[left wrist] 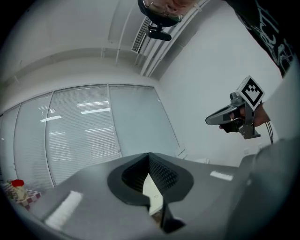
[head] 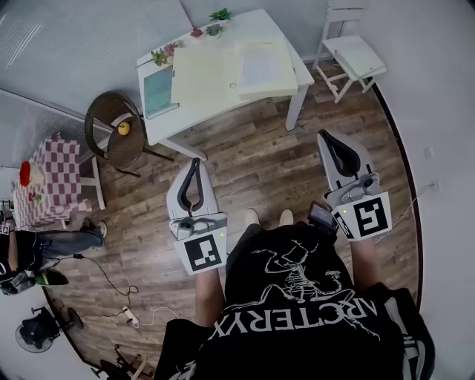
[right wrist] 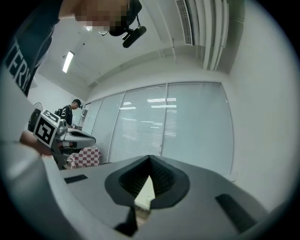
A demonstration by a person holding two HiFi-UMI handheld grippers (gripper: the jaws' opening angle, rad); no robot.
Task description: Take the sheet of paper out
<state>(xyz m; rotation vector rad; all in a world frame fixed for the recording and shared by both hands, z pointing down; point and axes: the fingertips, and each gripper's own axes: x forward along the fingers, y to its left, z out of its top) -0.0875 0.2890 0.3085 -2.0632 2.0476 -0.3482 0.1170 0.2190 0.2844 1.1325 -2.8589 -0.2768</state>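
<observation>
Left gripper: jaws pressed together, nothing in them, held level over the wood floor
Right gripper: same deal, tips meeting, empty
Paper: white sheet lying on the yellow folder, well apart from both grippers
Table: white, carries the folder, a teal book and some small plants
</observation>
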